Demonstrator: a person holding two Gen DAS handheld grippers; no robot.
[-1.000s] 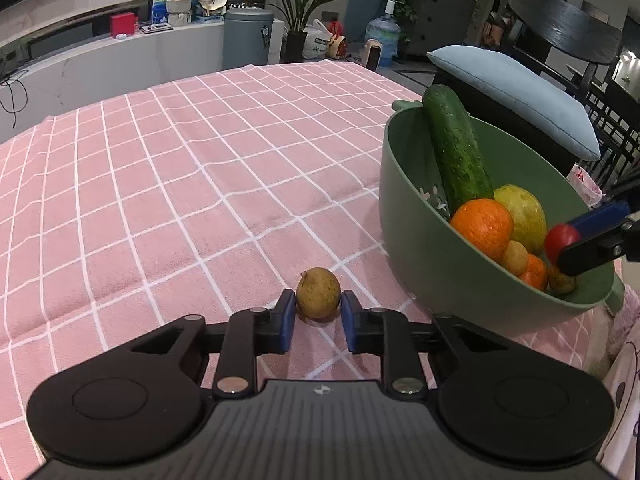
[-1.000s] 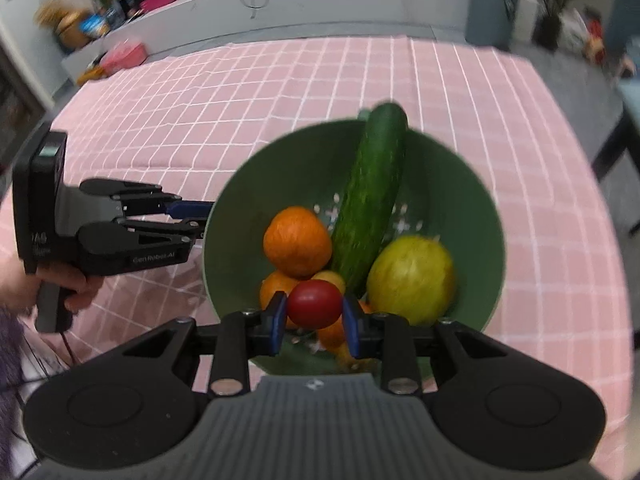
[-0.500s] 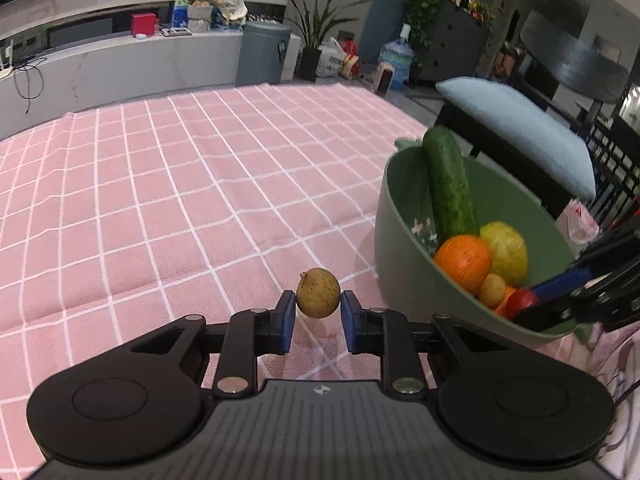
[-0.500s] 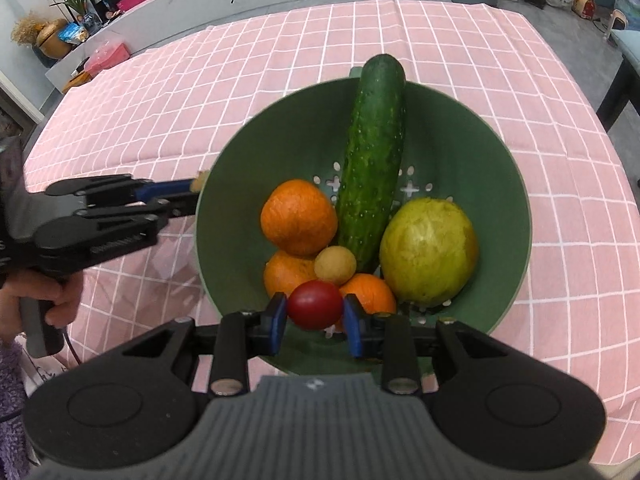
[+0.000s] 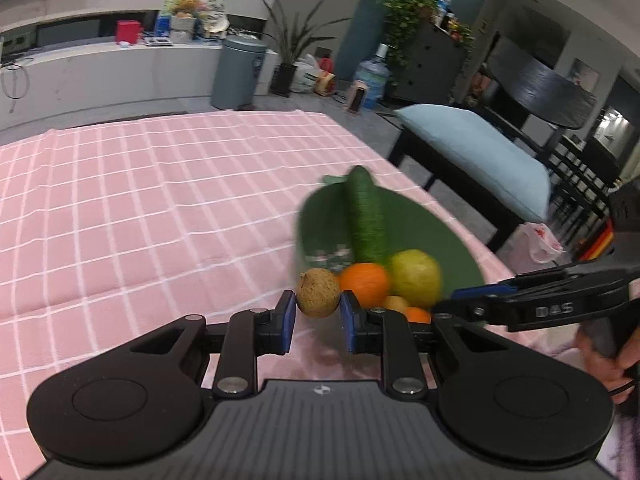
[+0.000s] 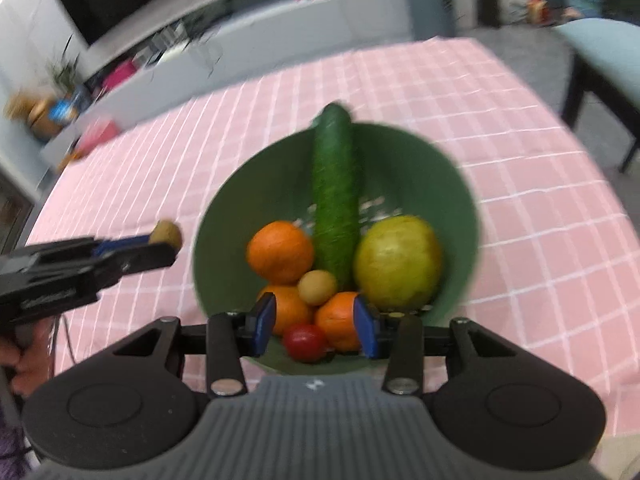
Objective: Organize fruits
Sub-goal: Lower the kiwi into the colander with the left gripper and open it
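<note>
My left-wrist camera looks forward and down along my left gripper (image 5: 318, 316), close to the pink checked tablecloth (image 5: 120, 216). My right-wrist camera tilts more steeply over the green bowl (image 6: 460, 184). Both views share that bowl, and each catches the other gripper.

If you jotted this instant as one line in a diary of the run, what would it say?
left gripper: shut on small brown fruit, off the cloth | right gripper: jaws just opened, red tomato released in green bowl
</note>
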